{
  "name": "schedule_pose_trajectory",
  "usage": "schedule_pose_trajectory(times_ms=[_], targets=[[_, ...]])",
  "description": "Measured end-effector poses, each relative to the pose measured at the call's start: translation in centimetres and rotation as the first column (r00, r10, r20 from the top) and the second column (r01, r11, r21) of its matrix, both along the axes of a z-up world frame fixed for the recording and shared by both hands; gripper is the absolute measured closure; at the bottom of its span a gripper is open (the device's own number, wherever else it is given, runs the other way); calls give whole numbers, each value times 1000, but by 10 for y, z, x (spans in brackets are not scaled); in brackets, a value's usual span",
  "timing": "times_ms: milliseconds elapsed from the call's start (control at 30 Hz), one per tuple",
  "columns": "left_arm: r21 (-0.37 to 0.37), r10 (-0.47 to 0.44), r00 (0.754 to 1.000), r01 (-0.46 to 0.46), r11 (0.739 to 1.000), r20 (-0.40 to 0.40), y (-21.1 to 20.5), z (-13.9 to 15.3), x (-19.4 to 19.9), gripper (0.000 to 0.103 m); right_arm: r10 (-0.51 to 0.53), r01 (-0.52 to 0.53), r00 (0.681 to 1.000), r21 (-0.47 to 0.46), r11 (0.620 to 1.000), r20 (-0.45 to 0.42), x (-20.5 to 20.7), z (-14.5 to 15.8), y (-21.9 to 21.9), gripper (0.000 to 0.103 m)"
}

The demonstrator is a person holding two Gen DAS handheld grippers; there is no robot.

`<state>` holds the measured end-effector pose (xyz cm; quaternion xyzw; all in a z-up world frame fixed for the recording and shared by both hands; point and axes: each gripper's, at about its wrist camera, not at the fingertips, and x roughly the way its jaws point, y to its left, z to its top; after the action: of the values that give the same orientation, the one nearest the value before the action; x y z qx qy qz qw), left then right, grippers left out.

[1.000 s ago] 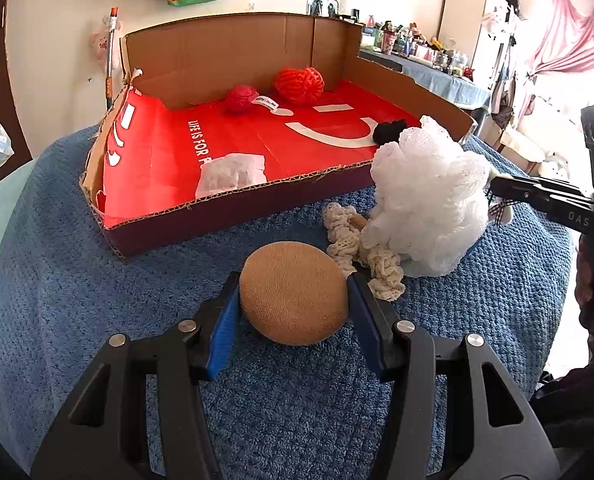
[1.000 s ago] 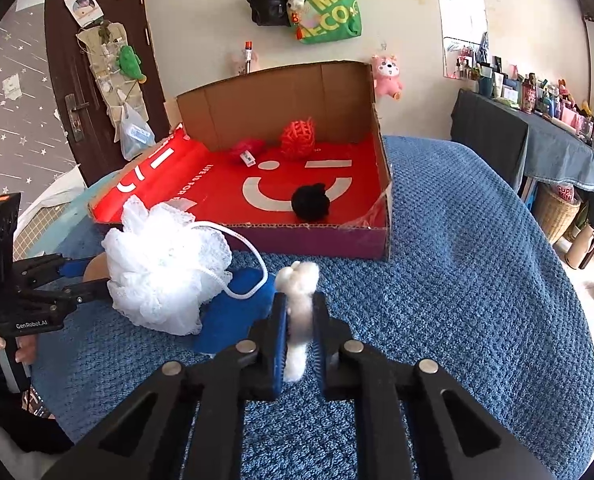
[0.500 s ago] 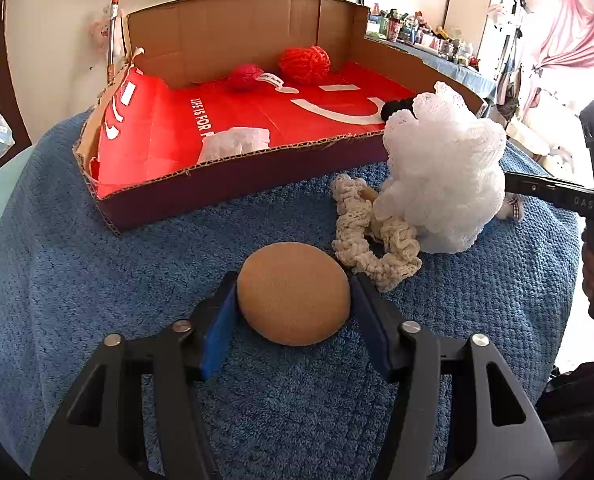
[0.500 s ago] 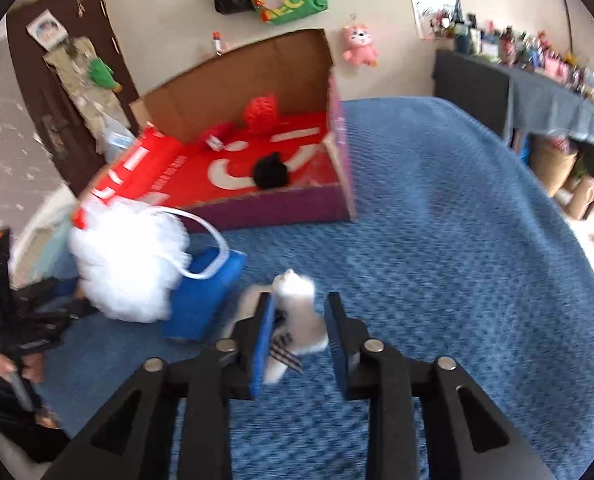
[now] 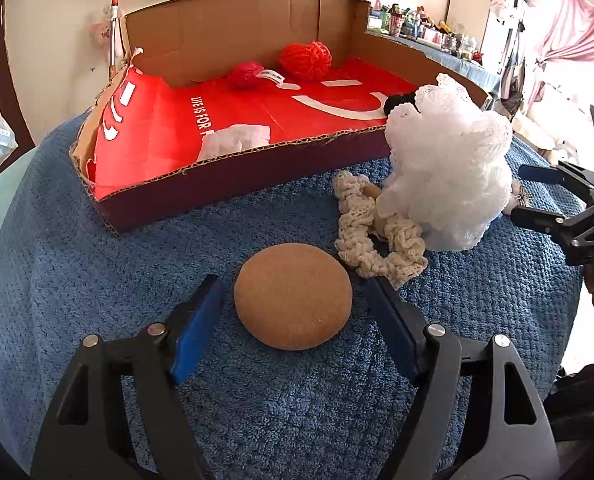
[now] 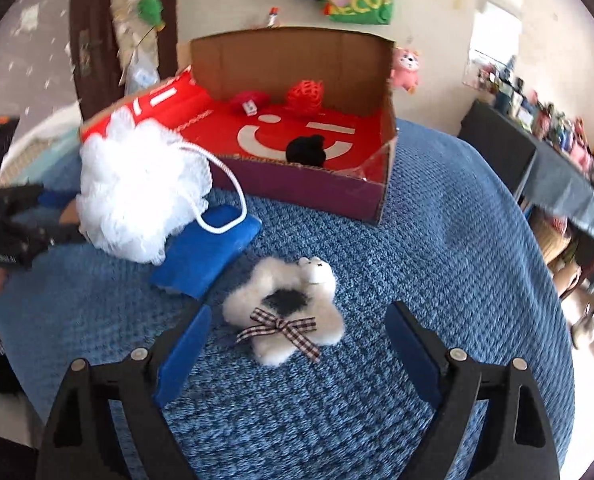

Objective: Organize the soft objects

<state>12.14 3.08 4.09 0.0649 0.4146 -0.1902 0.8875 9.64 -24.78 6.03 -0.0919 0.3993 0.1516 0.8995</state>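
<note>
My left gripper [image 5: 295, 312] is opening; a tan round cushion [image 5: 293, 294] lies on the blue blanket between its blue pads, which stand clear of it. My right gripper [image 6: 295, 340] is opening wide; a white fluffy toy with a checked bow [image 6: 287, 316] lies flat between its jaws, untouched. A white mesh bath pouf [image 5: 449, 168] [image 6: 141, 192] sits between the two grippers, beside a cream crocheted scrunchie [image 5: 377, 232] and a blue sponge [image 6: 205, 252]. The open cardboard box [image 5: 233, 184] [image 6: 309, 192] with a red floor stands behind.
Inside the box lie two red yarn balls [image 5: 305, 56], a black soft item [image 6: 305, 150] and a white cloth [image 5: 233, 140]. The blue blanket [image 5: 97, 260] covers the whole surface. A cluttered dark side table [image 6: 557, 168] stands to the right, with a door and wall behind.
The left jaws have spread off the tan cushion, which stays put. The right jaws let go of the white fluffy toy, which fell flat on the blanket, and opened wide.
</note>
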Motion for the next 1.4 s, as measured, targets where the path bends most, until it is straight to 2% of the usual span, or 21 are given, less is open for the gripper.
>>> schedule_pose_trajectory(times_ms=[133, 167, 233, 267, 300, 400, 467, 600, 800, 1033, 1233, 1400], targets=[[2, -2, 1000, 2, 1000, -1, -1, 0, 0, 29, 58, -58, 998, -27, 998, -9, 6, 1, -4, 15], [3, -3, 1000, 3, 1000, -2, -2, 0, 1, 30, 68, -69, 998, -32, 997, -11, 8, 1, -5, 20], [0, -3, 1000, 3, 1000, -2, -3, 0, 1, 44, 95, -96, 995, -19, 995, -27, 12, -1, -6, 32], [-4, -8, 1000, 8, 1000, -1, -4, 0, 1, 50, 113, -113, 993, -2, 994, -43, 13, -3, -6, 45], [-4, -10, 1000, 10, 1000, 1, -5, 1, 0, 51, 124, -124, 991, 6, 992, -48, 14, -4, -3, 54], [-3, -3, 1000, 4, 1000, 6, -4, 2, 0, 52, 133, -133, 991, 10, 991, -21, 10, -1, 0, 57], [-11, -2, 1000, 2, 1000, 9, -4, 4, -1, 52, 120, -120, 993, 57, 991, -2, 7, 6, -3, 62], [-9, -12, 1000, 12, 1000, 25, -5, 9, -4, 52, 100, -101, 995, 83, 991, 16, 5, 12, -5, 63], [-10, -14, 999, 15, 1000, 32, -4, 11, -6, 52, 94, -93, 995, 83, 992, -12, 4, 2, -2, 64], [-15, -14, 999, 15, 1000, 42, -2, 15, -7, 52, 76, -76, 997, 121, 990, 1, 3, 10, -9, 64], [-29, -38, 995, 41, 999, 91, -3, 35, -9, 52, 80, -87, 996, 191, 978, 43, 5, 34, -13, 64], [-60, -82, 988, 90, 994, 128, -12, 56, 6, 52, 96, -117, 990, 227, 967, 102, 24, 62, -3, 64]])
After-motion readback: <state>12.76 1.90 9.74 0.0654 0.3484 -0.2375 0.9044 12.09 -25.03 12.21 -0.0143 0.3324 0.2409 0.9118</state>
